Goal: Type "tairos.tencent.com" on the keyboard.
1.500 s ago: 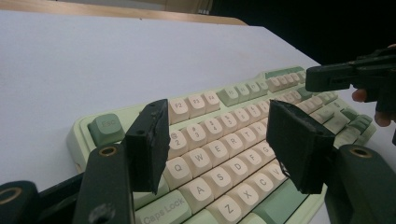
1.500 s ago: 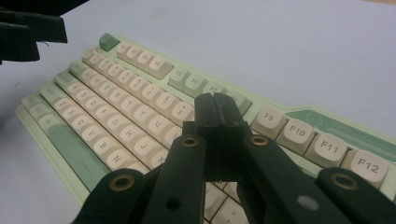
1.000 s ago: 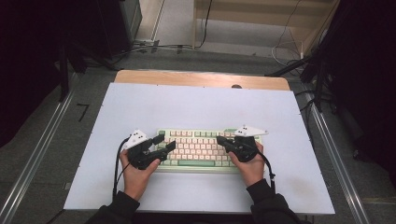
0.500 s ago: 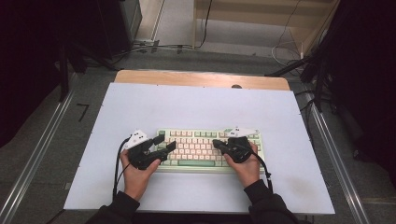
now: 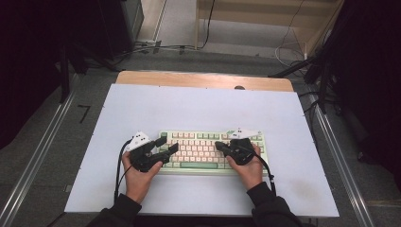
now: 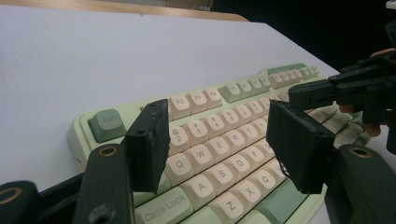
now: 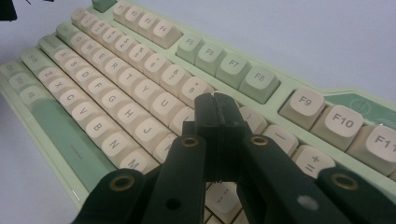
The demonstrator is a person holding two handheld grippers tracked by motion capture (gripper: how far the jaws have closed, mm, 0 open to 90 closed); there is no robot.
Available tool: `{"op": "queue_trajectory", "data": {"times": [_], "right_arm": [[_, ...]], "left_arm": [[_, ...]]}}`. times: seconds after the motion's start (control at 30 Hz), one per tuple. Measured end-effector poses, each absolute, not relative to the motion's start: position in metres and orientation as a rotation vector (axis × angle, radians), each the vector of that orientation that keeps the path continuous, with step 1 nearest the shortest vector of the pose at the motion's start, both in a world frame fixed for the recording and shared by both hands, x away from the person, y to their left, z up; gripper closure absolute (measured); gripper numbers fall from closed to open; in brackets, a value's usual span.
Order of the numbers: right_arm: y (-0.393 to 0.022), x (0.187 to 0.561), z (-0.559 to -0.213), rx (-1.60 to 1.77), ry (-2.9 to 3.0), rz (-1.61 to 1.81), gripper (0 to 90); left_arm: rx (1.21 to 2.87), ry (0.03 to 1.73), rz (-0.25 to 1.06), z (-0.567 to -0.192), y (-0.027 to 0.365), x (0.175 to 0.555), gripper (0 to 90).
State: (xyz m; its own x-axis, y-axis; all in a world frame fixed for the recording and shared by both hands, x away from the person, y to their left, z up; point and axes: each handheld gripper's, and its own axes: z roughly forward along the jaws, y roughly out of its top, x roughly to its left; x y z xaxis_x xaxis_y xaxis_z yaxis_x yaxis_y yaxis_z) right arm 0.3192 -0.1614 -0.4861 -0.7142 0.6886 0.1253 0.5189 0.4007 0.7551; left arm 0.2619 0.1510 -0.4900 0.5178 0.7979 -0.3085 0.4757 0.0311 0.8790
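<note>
high view: a keyboard point(image 5: 208, 150) with green and cream keys is seen lying flat on a white mat point(image 5: 198, 109), near the edge where the person sits. the mat is laid on a wooden table point(image 5: 189, 78).

the left gripper point(image 5: 163, 146) is held over the left end of the keyboard by the left hand point(image 5: 137, 172). its jaws are kept apart, and nothing is seen between them. in the left gripper view, the two black pads point(image 6: 152, 140) are seen above the keys of the left side, around the q, w and a keys; contact with the keys cannot be told.

the right gripper point(image 5: 221, 147) is held by the right hand point(image 5: 250, 168) over the right half of the keyboard, and it is pointed toward the middle. its jaws are brought together, with no thing clamped between them. in the right gripper view, the closed tips point(image 7: 217, 109) are placed low over the key rows, just below the number row, near the 8 key. whether a key is pressed by the tips cannot be told.

the two grippers are kept well apart, one at each side of the keyboard.
</note>
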Motion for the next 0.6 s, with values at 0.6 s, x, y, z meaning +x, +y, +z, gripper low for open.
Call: {"op": "queue_trajectory", "data": {"times": [0.6], "right_arm": [[-0.168,0.314,-0.471,1.067,2.409,1.274,87.7]], "left_arm": [[1.607,1.111,0.354,-0.489,0.153,0.261,40.6]]}}
